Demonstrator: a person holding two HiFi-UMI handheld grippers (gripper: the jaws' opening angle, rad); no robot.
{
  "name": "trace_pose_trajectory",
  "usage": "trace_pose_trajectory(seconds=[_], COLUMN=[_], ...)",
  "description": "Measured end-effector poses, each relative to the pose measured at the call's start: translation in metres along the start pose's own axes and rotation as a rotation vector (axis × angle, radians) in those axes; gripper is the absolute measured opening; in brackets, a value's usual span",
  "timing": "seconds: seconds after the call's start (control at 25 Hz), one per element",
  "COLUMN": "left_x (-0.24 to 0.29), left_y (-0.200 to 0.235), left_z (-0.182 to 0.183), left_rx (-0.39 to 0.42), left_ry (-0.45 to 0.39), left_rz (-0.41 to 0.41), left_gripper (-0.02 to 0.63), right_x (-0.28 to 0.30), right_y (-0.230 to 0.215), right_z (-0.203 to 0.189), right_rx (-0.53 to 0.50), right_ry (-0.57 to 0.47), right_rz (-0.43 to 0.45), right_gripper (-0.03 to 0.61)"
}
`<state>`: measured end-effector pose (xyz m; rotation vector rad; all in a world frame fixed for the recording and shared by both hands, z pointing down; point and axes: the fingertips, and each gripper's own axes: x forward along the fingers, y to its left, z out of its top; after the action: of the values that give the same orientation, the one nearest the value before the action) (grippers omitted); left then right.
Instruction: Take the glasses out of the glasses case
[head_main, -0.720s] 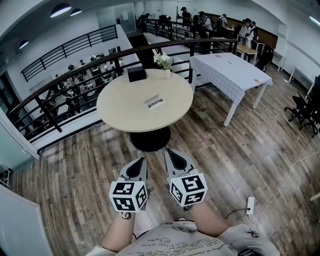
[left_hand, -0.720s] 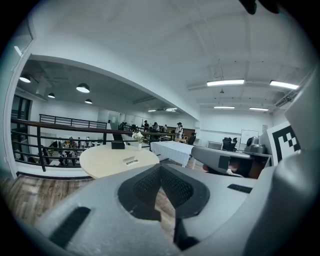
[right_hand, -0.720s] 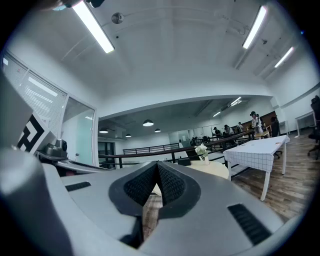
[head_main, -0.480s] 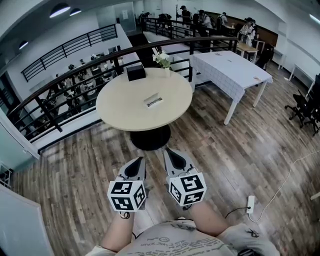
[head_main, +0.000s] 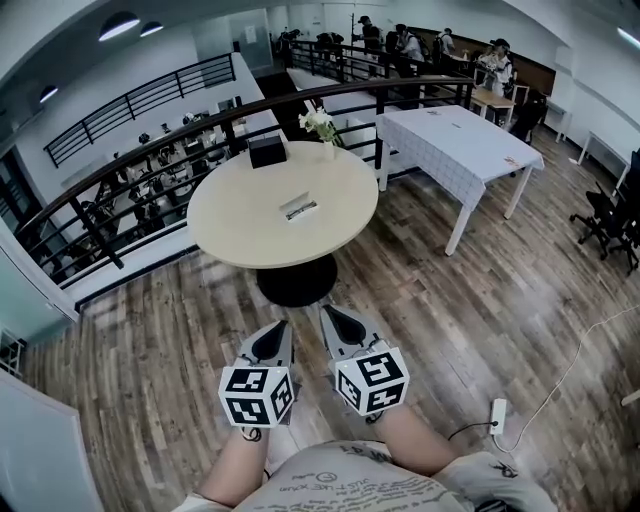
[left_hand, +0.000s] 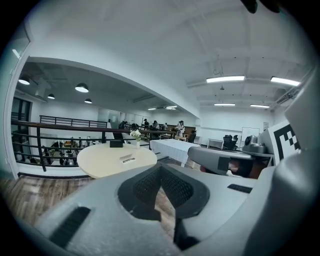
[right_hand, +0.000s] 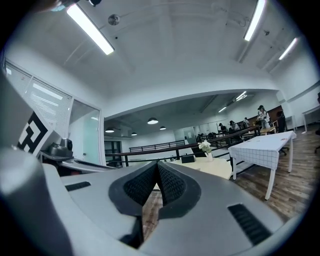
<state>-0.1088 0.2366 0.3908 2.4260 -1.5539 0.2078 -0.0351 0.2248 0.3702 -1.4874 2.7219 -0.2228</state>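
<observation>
A small white glasses case (head_main: 299, 209) lies open-side up near the middle of a round beige table (head_main: 230, 225); what it holds is too small to make out. Both grippers hang over the wooden floor, well short of the table. The left gripper (head_main: 272, 338) and the right gripper (head_main: 335, 318) are side by side, each shut with nothing between its jaws. In the left gripper view the case (left_hand: 128, 159) sits far off on the table (left_hand: 102, 162), beyond the left gripper (left_hand: 160, 173). The right gripper (right_hand: 158, 168) points toward the table's edge (right_hand: 220, 170).
A black box (head_main: 267, 150) and a vase of white flowers (head_main: 320, 124) stand at the table's far edge. A black railing (head_main: 130, 170) curves behind it. A white-clothed table (head_main: 460, 140) is at the right. A power strip with its cable (head_main: 497, 412) lies on the floor.
The head view has drifted slightly, so the round table sits a little further left. Both grippers stay shut and low in front of the person.
</observation>
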Motion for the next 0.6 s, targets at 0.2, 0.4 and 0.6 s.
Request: trace_pose_trajectory(seconds=[0.2,0.4,0.6], left_x=[0.016,0.028,0.04], left_y=[-0.015,-0.033,-0.043], left_z=[0.001,-0.003,-0.01], left_rx=[0.001,-0.006,-0.005], left_ry=[-0.007,-0.01,0.008], left_rz=[0.007,0.015,0.014], left_gripper=[0.013,0.014,0.012], right_x=[-0.005,-0.017,-0.021], right_y=[-0.018,-0.042,-0.057], right_z=[0.005,0.004,0.0], right_rx=[-0.029,-0.03,-0.02], right_ry=[-0.006,0.0,0.008], right_rz=[0.008,0.002,0.005], right_gripper=[0.015,0.014,0.014])
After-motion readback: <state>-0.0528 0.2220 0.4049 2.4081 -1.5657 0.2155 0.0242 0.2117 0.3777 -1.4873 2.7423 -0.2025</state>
